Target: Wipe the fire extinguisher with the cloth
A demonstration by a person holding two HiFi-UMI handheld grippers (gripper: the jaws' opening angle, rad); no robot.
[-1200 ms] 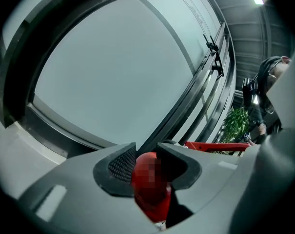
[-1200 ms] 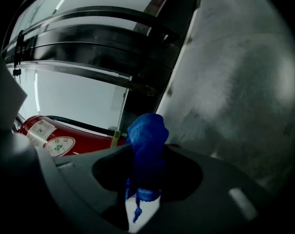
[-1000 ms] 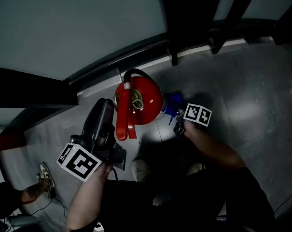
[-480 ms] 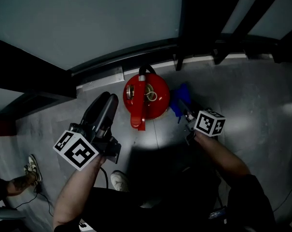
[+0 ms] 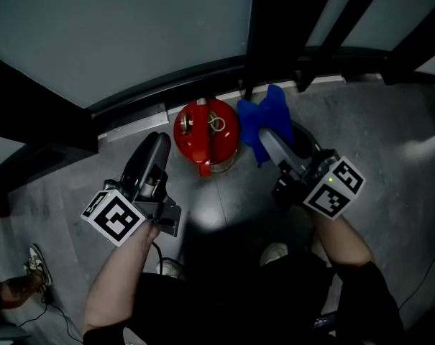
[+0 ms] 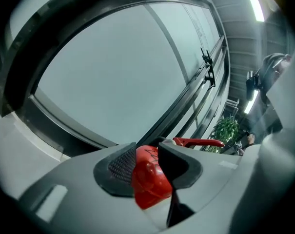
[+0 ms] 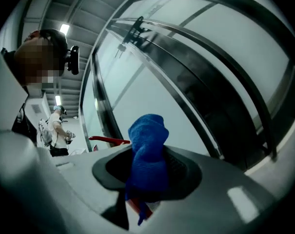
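Right claw (image 5: 264, 136) is clamped on a crumpled blue terry cloth (image 5: 264, 113), which bunches out of its jaws just right of centre in the upper half of the head view. The right gripper view shows that cloth (image 7: 147, 135) pinched between both pads. Left claw (image 5: 158, 142), left of centre, has just been opening its jaws and grips nothing. In the left gripper view they stand apart, and the round red metal fire extinguisher (image 6: 149, 182) shows through the gap, beyond the tips rather than pressed by them. In the head view the fire extinguisher (image 5: 206, 128) stands upright on the grey tiled floor (image 5: 390, 142) at upper centre, at the foot of a glass wall, between the two claws. The cloth is just beside its right flank.

Wiping looks not yet under way; the cloth is held ready. The next move calls for laying it against the red shell and rubbing, perhaps with the left claw steadying the cylinder against tipping.

No brand or label can be read. The only print is the black-and-white square markers on each claw's cube.
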